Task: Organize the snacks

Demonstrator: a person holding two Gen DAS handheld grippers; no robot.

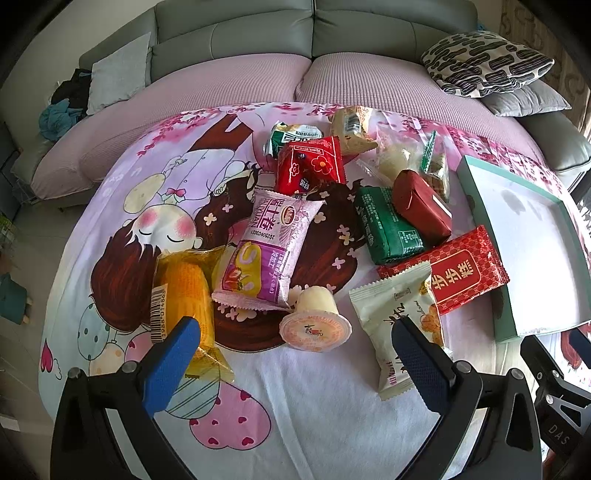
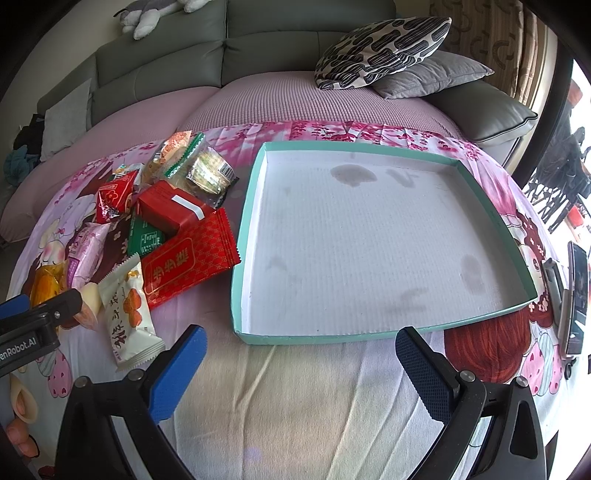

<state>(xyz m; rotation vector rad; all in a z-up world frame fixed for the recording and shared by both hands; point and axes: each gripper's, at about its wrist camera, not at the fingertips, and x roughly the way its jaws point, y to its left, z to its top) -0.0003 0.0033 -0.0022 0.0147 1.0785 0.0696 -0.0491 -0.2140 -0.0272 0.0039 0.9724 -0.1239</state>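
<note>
Several wrapped snacks lie in a heap on a cartoon-print cloth. Among them are a purple cake packet, a yellow packet, a jelly cup, a cream pastry packet, a red flat packet, a green packet and a dark red box. My left gripper hangs open just short of the jelly cup. A shallow teal-rimmed box lies to the right, nothing in it. My right gripper is open at its near edge.
A grey sofa with pink seat covers runs behind the cloth. A black-and-white patterned cushion rests on a grey one at the back right. A phone on a stand sits at the right edge. Fingers of a hand show low left.
</note>
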